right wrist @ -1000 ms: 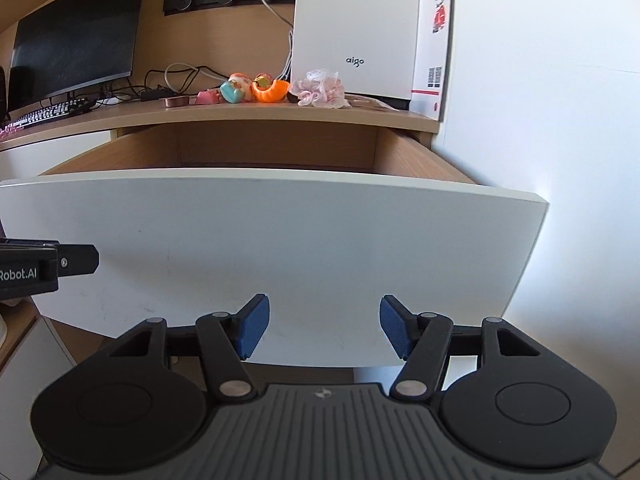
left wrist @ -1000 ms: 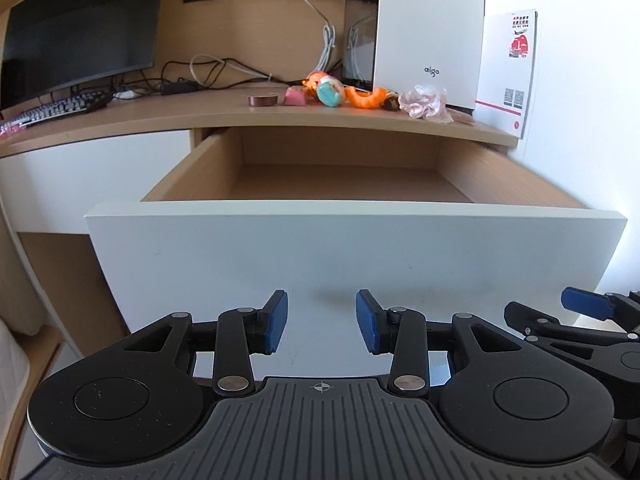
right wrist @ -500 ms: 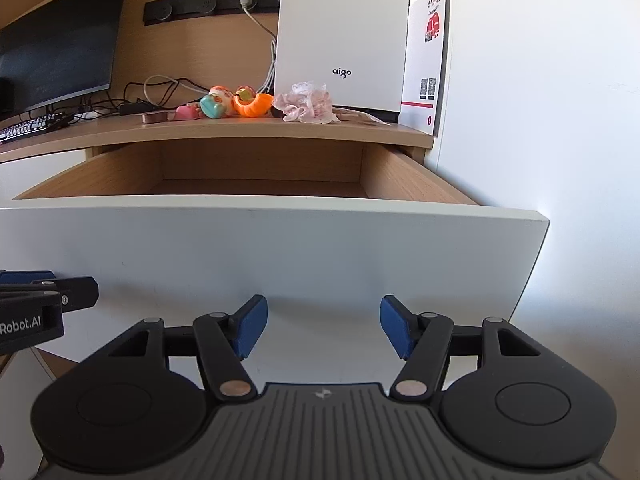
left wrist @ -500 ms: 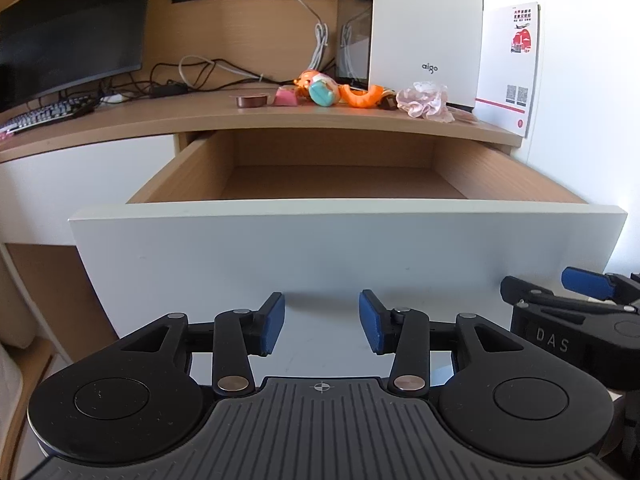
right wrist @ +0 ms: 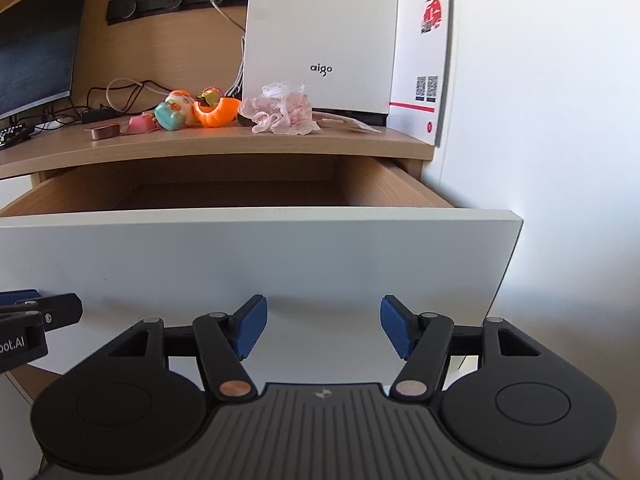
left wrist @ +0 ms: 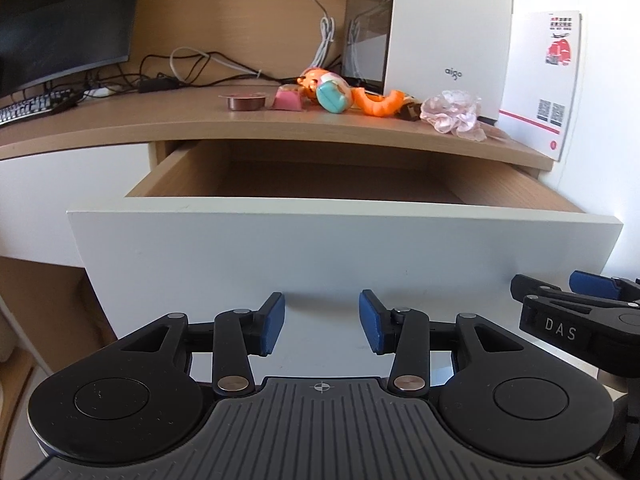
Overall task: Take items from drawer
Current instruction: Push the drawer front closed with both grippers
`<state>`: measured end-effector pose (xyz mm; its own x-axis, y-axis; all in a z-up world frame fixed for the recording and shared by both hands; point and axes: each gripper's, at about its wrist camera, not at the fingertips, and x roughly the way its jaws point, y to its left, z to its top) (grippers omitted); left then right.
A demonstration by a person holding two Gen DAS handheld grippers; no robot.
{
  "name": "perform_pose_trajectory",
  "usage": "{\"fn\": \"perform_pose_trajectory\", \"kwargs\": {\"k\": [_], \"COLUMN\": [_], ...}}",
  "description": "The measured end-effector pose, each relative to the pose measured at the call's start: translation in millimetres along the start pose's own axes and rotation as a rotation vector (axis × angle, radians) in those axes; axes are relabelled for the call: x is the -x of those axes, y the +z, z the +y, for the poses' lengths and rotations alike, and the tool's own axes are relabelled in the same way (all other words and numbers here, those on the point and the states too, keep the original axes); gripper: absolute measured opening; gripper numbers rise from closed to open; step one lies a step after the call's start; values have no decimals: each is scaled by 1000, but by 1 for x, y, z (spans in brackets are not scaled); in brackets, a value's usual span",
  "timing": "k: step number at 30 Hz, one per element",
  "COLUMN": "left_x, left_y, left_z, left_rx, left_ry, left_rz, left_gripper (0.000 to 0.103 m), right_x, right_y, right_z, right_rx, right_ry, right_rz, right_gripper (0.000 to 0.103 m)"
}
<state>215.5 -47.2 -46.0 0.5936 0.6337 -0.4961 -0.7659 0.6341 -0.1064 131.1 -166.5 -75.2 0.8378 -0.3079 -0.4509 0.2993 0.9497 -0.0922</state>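
Both our claws, left claw (left wrist: 322, 323) and right claw (right wrist: 320, 327), gape empty before the drawer (left wrist: 344, 248)'s flat white front; wood-grain interior now looks shallower. Frilly pink scrunchie (right wrist: 282, 110) on bench (left wrist: 160, 120).

A: Where does the left wrist view look from?

B: From low in front of the drawer (left wrist: 344, 256), close to its white front, facing the desk (left wrist: 200, 124) and tilted a little up. Its own left gripper (left wrist: 322, 322) fills the bottom of the picture.

A: And the right wrist view?

B: Same height, same heading, just beside it and nearer the wall (right wrist: 560, 120). The right gripper (right wrist: 320, 326) sits at the bottom.

A: What do they share?

B: The drawer front, the drawer's inside walls, the toys (left wrist: 340, 96) on the desk, the white box (right wrist: 320, 36). Each also catches the other gripper at its edge.
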Motion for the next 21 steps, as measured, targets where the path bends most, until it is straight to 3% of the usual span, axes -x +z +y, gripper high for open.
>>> {"fn": "perform_pose_trajectory", "kwargs": {"k": [8,17,21], "left_x": [-40,-83,-100], "left_y": [17,39,44], "left_z": [-8,-13,-16], "left_rx": [-12,8,0], "left_ry": [51,116,121], "left_rz": [-24,-23,-10], "left_gripper": [55,57,68], "right_x": [-43,-80,-98], "right_y": [14,36,44], "right_z": [3,9,3], "right_rx": [8,56,37], "right_ry": [53,97,92], "right_rz": [1,-58,-45], "right_gripper": [65,66,67]}}
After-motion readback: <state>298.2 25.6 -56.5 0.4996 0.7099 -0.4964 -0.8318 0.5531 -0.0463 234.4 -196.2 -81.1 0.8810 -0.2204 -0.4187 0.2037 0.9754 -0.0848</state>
